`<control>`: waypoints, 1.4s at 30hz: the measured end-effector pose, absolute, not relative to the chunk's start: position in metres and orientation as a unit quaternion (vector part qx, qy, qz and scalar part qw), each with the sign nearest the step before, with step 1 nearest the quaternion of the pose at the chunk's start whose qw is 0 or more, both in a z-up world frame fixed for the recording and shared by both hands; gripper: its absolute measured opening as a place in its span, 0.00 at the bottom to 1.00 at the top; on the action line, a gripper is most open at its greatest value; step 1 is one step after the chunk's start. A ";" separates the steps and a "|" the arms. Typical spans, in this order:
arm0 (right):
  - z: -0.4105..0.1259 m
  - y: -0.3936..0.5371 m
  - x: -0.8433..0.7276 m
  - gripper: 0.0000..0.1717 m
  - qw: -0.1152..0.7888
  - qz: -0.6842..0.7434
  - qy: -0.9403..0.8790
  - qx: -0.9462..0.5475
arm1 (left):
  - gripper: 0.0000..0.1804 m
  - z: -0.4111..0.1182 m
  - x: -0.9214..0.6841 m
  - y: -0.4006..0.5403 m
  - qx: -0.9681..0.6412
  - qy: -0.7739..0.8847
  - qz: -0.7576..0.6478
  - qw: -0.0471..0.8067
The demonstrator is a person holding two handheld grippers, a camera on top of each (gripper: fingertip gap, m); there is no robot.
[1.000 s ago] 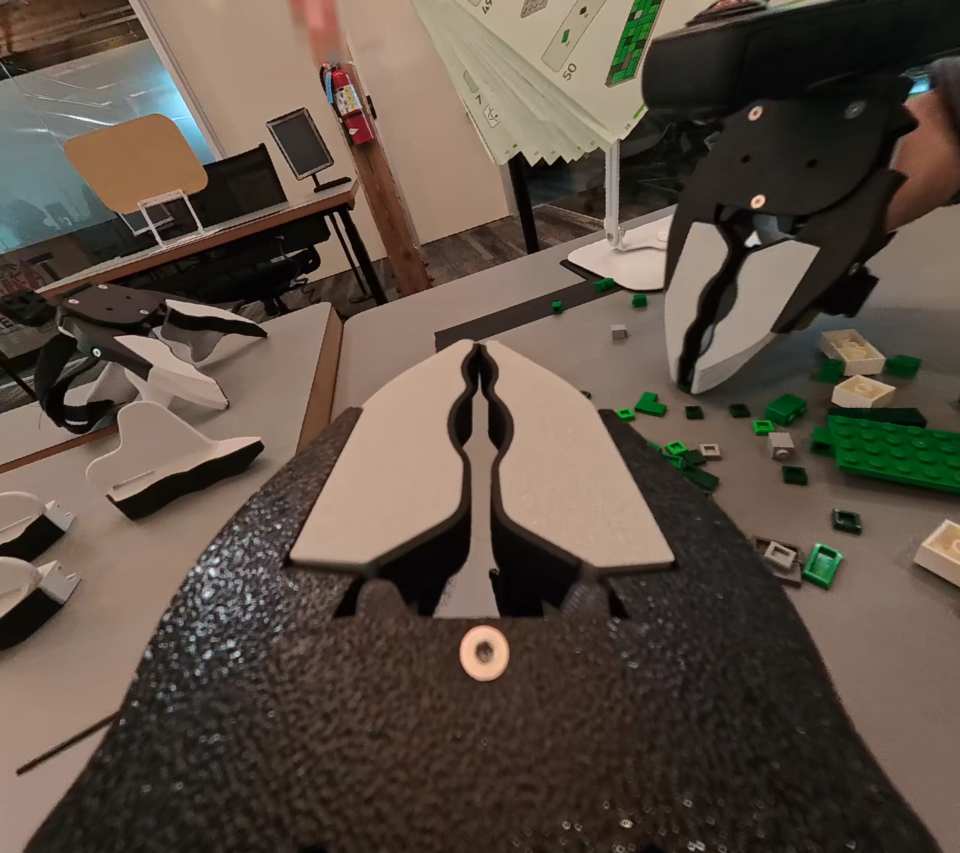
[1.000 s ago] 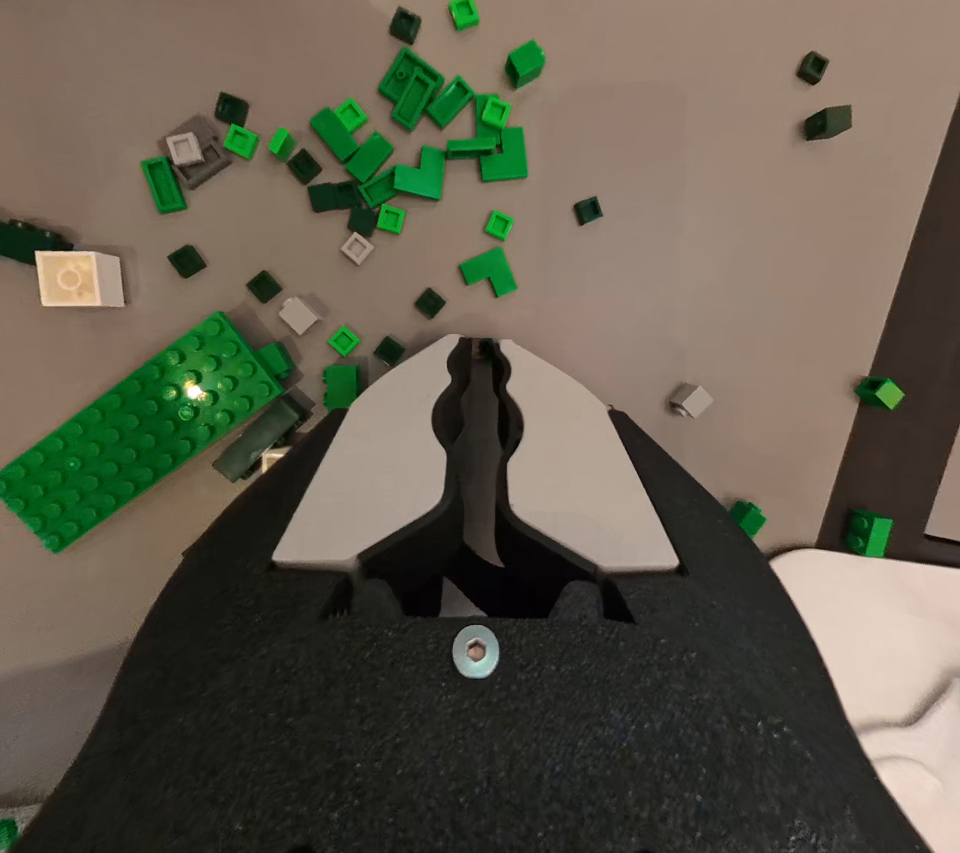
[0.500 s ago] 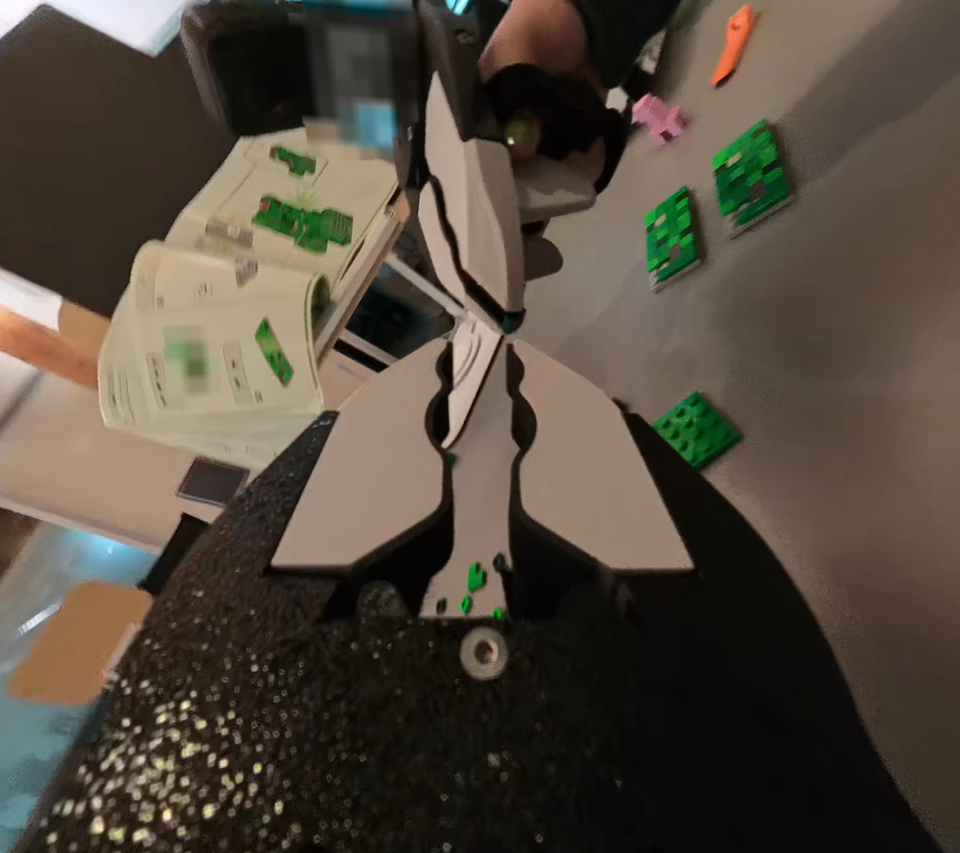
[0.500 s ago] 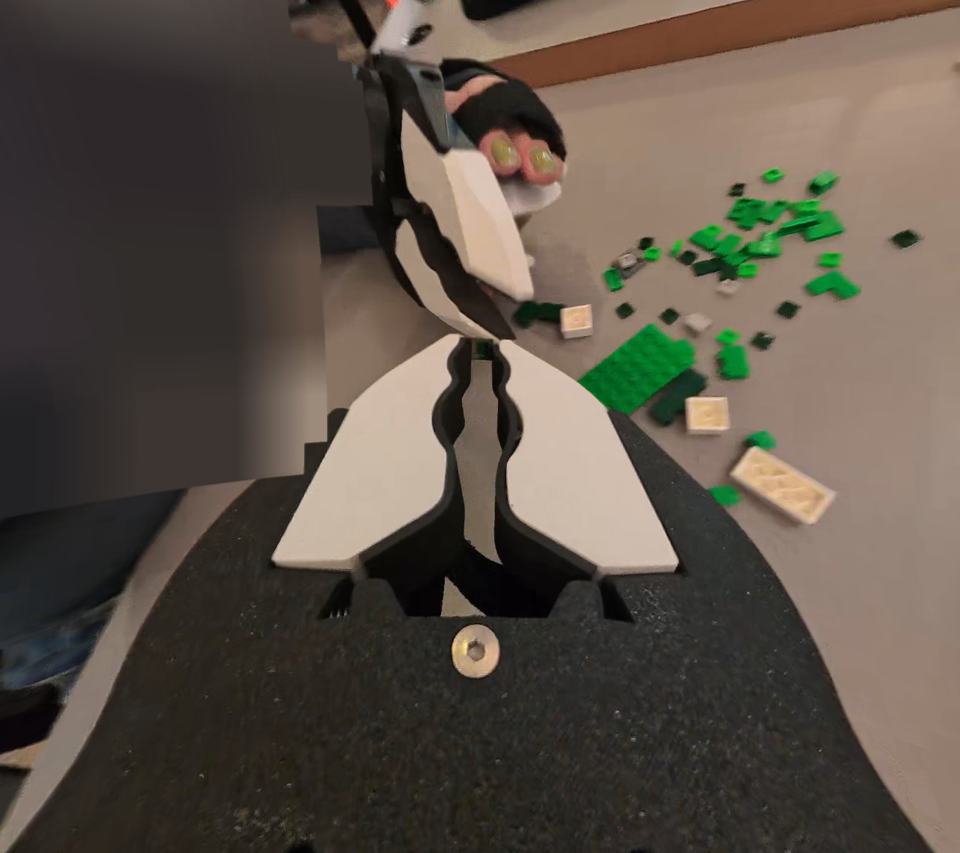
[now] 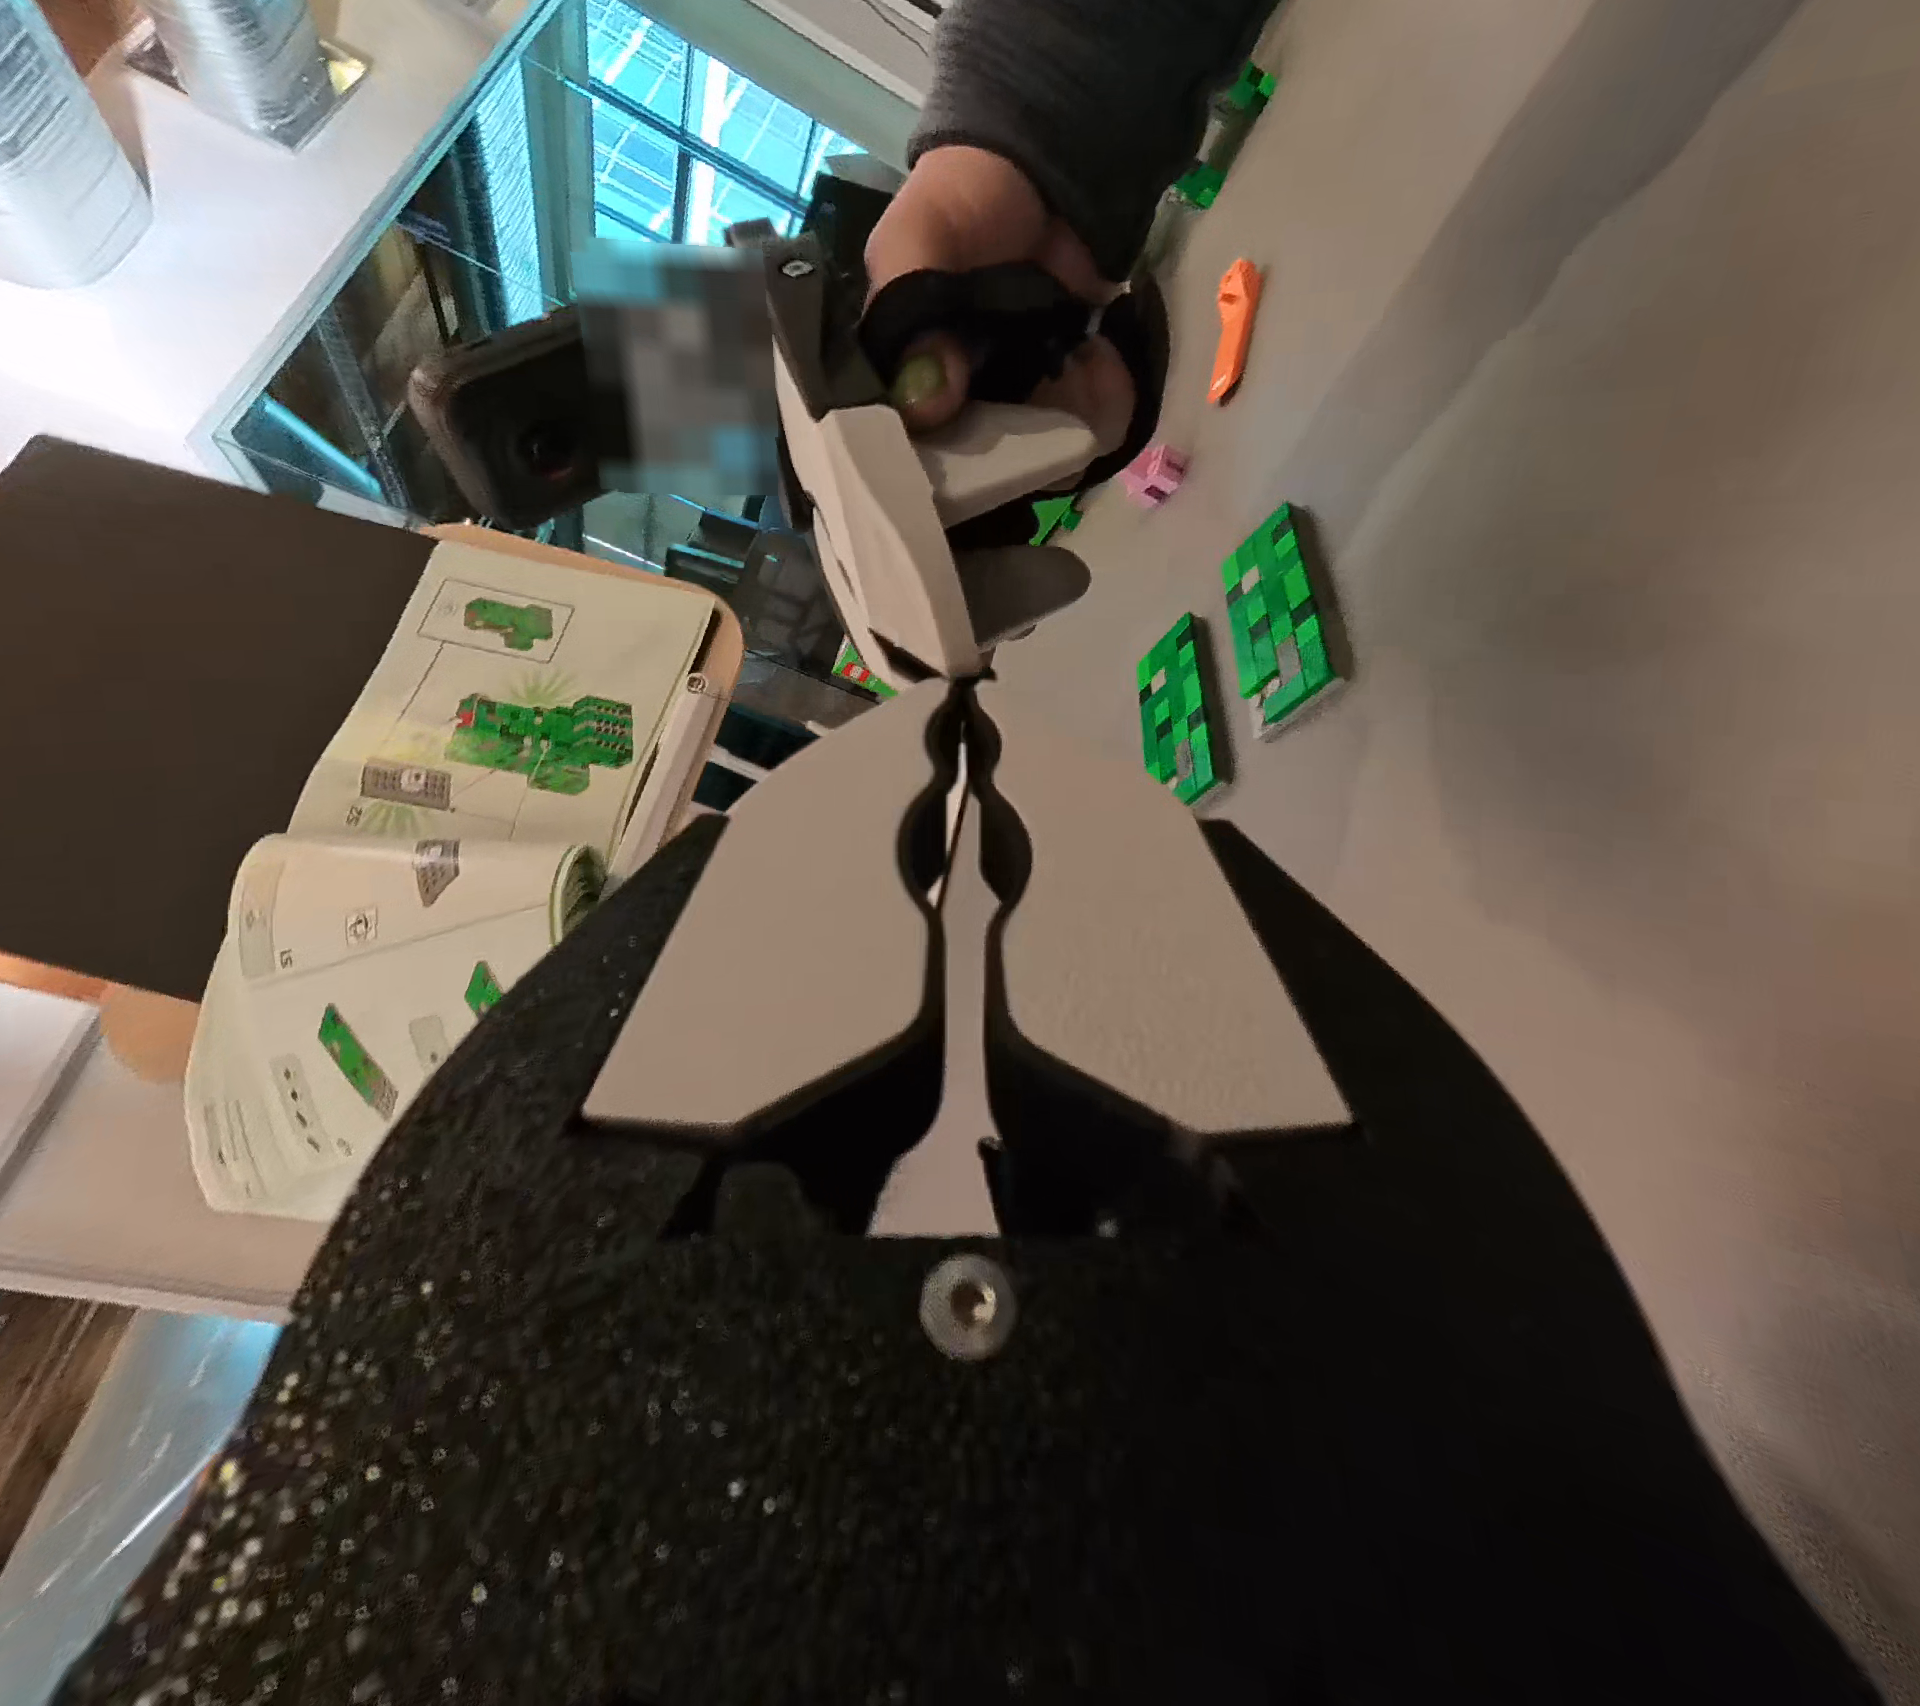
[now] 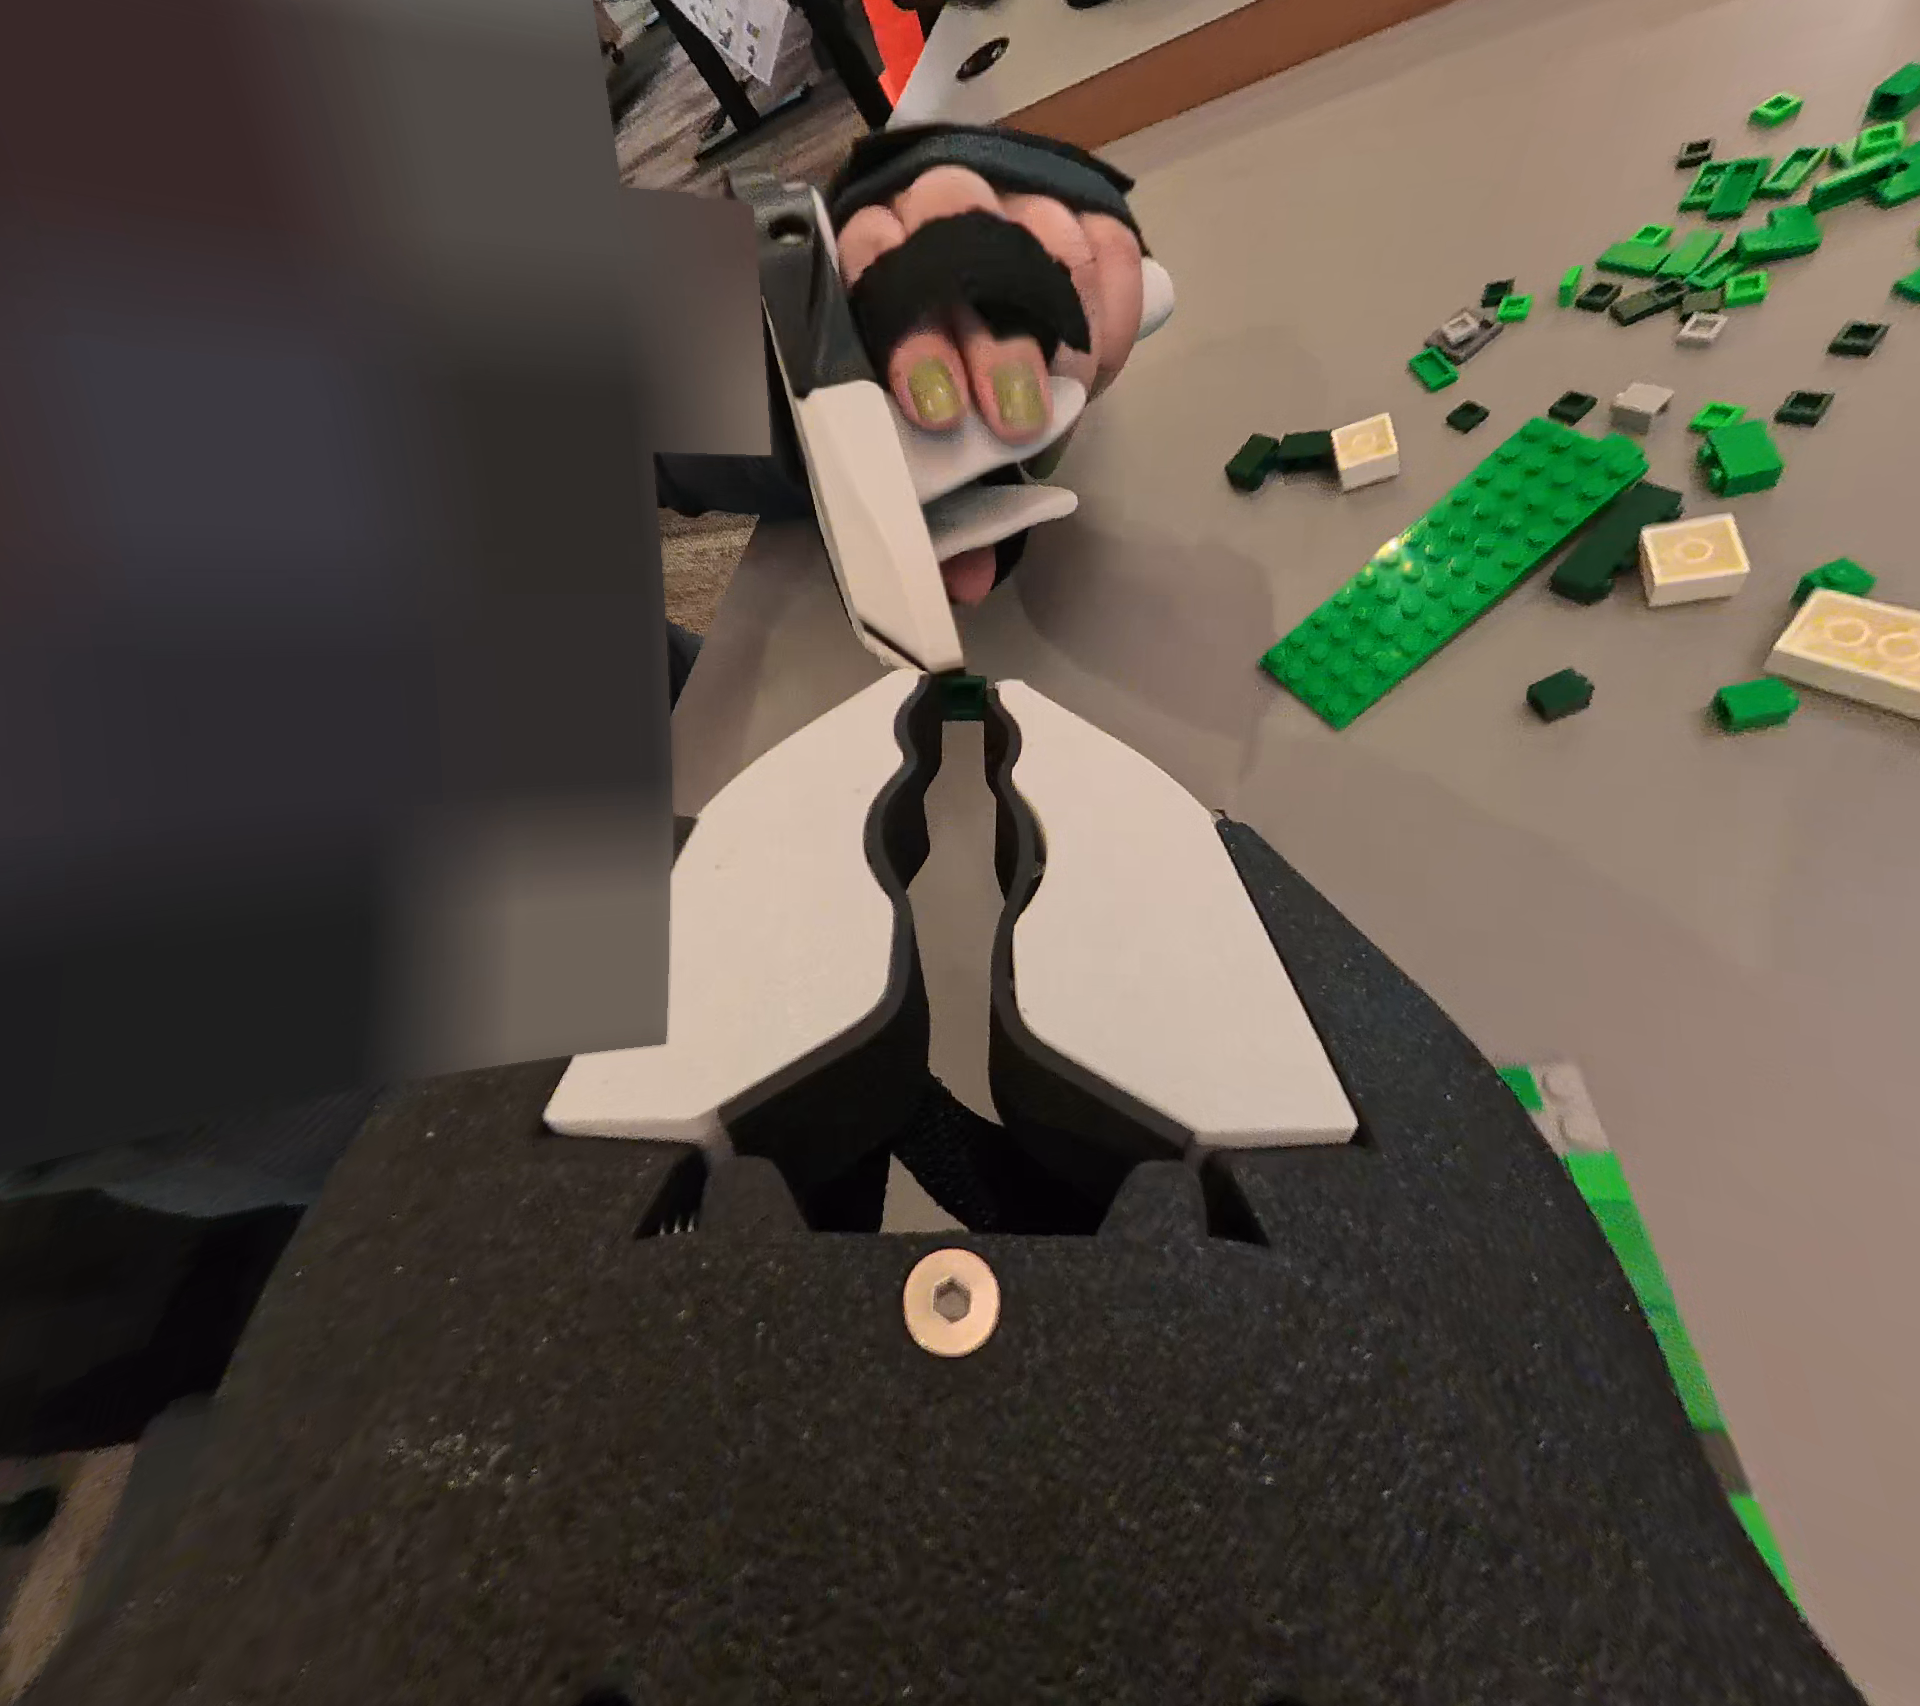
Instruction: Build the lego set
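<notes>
Dark green small brick (image 6: 960, 692) is pinched by right gripper (image 6: 958, 700); left gripper (image 5: 961, 700) is pressed together, tip-to-tip.

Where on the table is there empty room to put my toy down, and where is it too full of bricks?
Bare grey table lies near the camera, below the long green plate, right of the right gripper. More room sits beyond the two green tiled panels. It is crowded in the loose green brick pile and around the white bricks.

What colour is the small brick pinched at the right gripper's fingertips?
Dark green brick; the right wrist view shows it best.
</notes>
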State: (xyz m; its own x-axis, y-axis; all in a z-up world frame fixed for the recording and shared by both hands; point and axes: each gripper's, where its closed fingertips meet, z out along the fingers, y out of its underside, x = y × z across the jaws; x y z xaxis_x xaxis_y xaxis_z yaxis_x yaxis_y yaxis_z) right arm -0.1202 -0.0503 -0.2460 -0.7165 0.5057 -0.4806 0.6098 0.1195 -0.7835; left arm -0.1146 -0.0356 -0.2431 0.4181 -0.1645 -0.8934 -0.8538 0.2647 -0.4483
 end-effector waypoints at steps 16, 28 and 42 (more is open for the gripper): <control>-0.304 0.009 -0.063 0.16 -0.238 -0.362 0.807 0.401 | 0.00 -0.297 -0.104 -0.008 -0.810 0.154 -0.153 0.546; -0.352 0.009 -0.021 0.09 -0.208 -0.282 0.838 0.419 | 0.00 -0.331 -0.057 -0.015 -0.856 0.254 -0.093 0.442; -0.332 0.005 -0.046 0.04 -0.352 -0.272 0.827 0.344 | 0.00 -0.324 -0.053 -0.001 -0.852 0.172 -0.186 0.457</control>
